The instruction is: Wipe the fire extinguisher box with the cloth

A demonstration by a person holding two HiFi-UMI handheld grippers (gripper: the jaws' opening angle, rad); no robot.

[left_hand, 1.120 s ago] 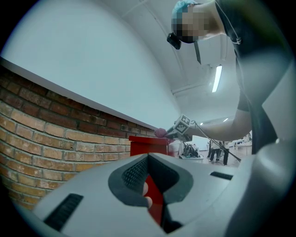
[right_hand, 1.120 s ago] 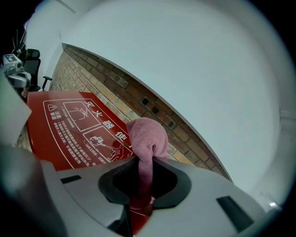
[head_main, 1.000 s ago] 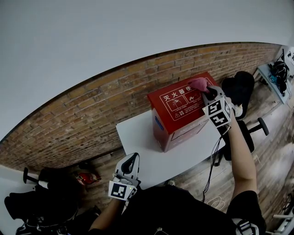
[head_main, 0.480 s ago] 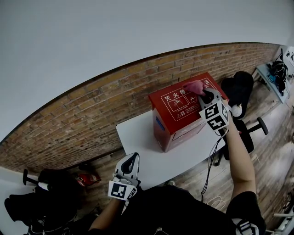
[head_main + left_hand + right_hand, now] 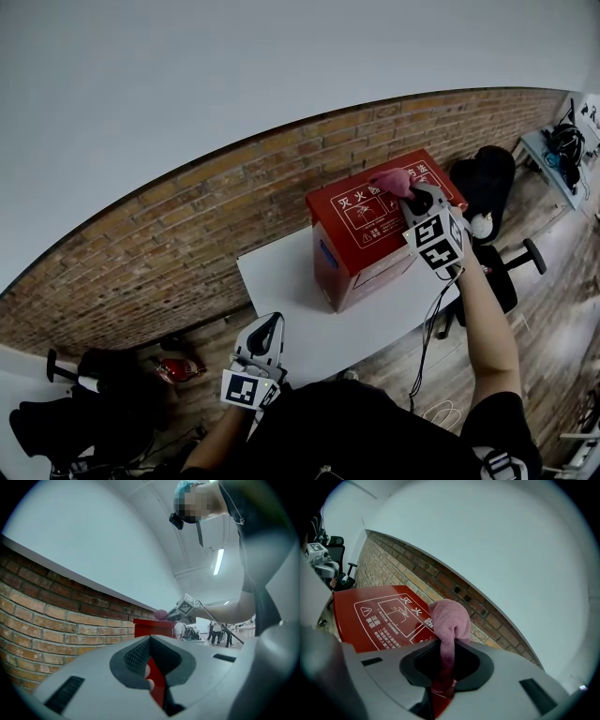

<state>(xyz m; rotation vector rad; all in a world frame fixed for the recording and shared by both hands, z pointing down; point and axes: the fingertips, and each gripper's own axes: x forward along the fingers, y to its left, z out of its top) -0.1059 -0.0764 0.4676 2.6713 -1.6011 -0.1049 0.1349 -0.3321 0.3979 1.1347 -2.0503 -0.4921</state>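
A white surface (image 5: pixel 291 286) stands with its far edge against a low brick wall (image 5: pixel 178 234). Above the brick the wall is plain and pale. The floor (image 5: pixel 553 309) around it is wood plank. A black office chair (image 5: pixel 487 183) stands just right of the surface, and dark bags (image 5: pixel 84 408) lie on the floor off to the left.

The fire extinguisher box (image 5: pixel 366 239) is red and sits on the right rear part of the surface, close to the brick wall. Its long axis runs along the wall, left to right. Its top face, printed with white characters and diagrams, faces up, and one short end points left across the bare part of the surface.

The right tool (image 5: pixel 419 199) is over the right half of the box top. Its jaws are closed on the pink cloth (image 5: pixel 394 180). A narrow strip of the cloth is pinched between the pads, and the rest bulges out ahead of the tips as a rounded wad. The wad lies against the printed top, near the back edge, and the tool points toward the wall.

The left tool (image 5: pixel 265 336) is held at the near edge of the surface, well apart from the box and left of it. Its jaws are drawn together at the tips and grip nothing. It points roughly toward the wall and the box.
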